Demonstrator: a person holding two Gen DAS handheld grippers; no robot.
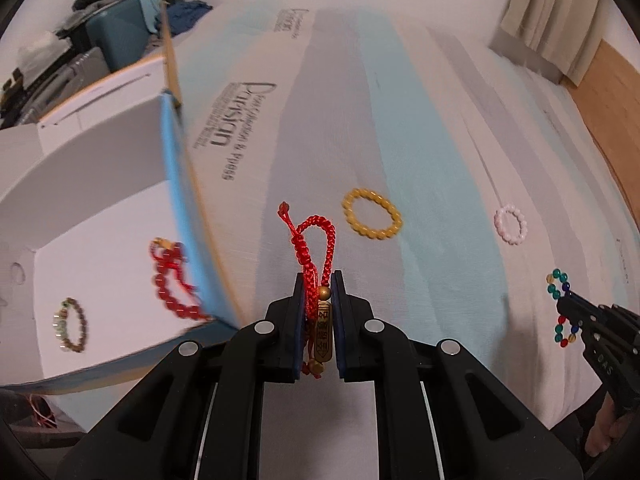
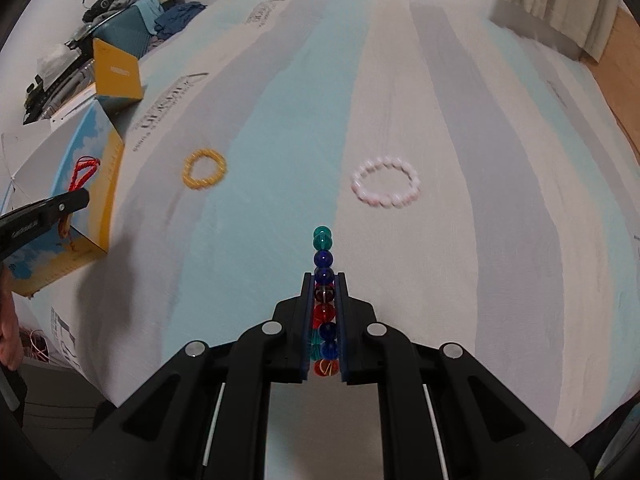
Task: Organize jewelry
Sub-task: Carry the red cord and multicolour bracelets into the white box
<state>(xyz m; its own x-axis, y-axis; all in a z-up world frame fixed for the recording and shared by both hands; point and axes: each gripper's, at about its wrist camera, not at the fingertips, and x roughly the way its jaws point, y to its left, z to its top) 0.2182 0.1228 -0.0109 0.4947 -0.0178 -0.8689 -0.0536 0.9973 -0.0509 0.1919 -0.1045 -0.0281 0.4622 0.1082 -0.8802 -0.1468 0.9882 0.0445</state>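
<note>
My left gripper (image 1: 318, 278) is shut on a red braided cord bracelet (image 1: 314, 240) with a gold charm, held above the striped bed cover just right of the open white box (image 1: 100, 216). The box holds a red bead bracelet (image 1: 174, 284) and a brown-green bead bracelet (image 1: 72, 324). My right gripper (image 2: 324, 278) is shut on a multicoloured glass bead bracelet (image 2: 323, 256); it also shows in the left wrist view (image 1: 560, 288). A yellow bead bracelet (image 1: 372, 219) (image 2: 204, 169) and a pink bead bracelet (image 1: 511, 224) (image 2: 386, 184) lie on the cover.
The box's blue and yellow wall (image 2: 100, 184) stands at the bed's left edge with its lid flap (image 2: 118, 74) raised. Clutter and a teal case (image 1: 116, 36) sit beyond. A curtain (image 1: 556, 12) and wooden floor (image 1: 608, 92) are at far right.
</note>
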